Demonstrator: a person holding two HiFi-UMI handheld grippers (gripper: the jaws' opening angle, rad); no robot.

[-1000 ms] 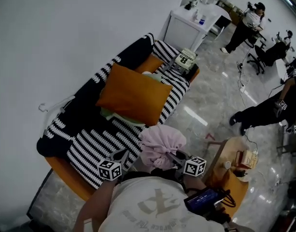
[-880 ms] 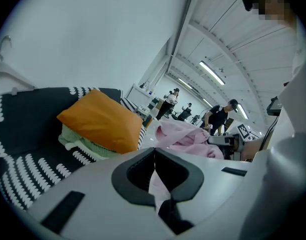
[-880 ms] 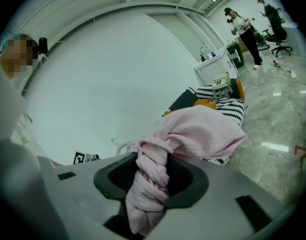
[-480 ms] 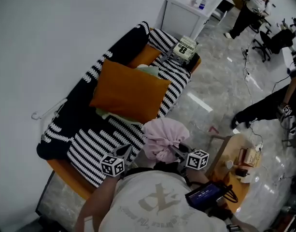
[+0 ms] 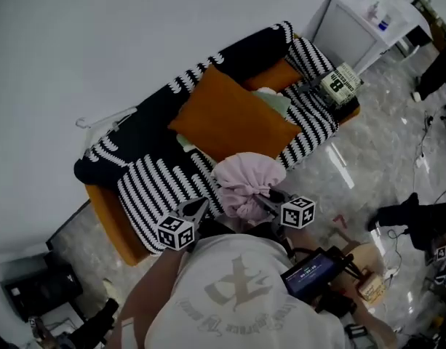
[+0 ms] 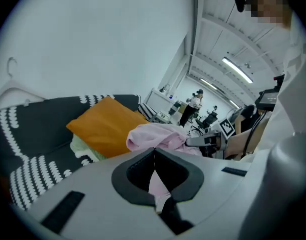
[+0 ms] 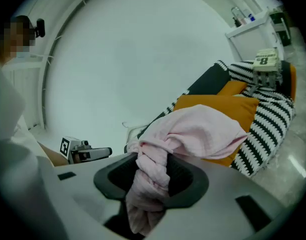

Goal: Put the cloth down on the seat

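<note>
Currently: pink cloth (image 5: 246,184), seemingly soft and light, near the striped seat (image 5: 158,189); right gripper (image 7: 152,170) clamped on its thick twist, the surest hold; left gripper (image 6: 153,173) pinching a thin fold.

Beyond the right tool (image 5: 265,203) an orange cushion (image 5: 233,118) leans, with pale green fabric (image 5: 270,100) peeking from behind it. Farther out the same way, a box printed with an 8 (image 5: 340,84) sits before a white cabinet (image 5: 353,35) carrying bottles (image 5: 383,23). Left of the left tool (image 5: 196,209), a dark box (image 5: 30,289) stands on the glossy floor (image 5: 368,158).
</note>
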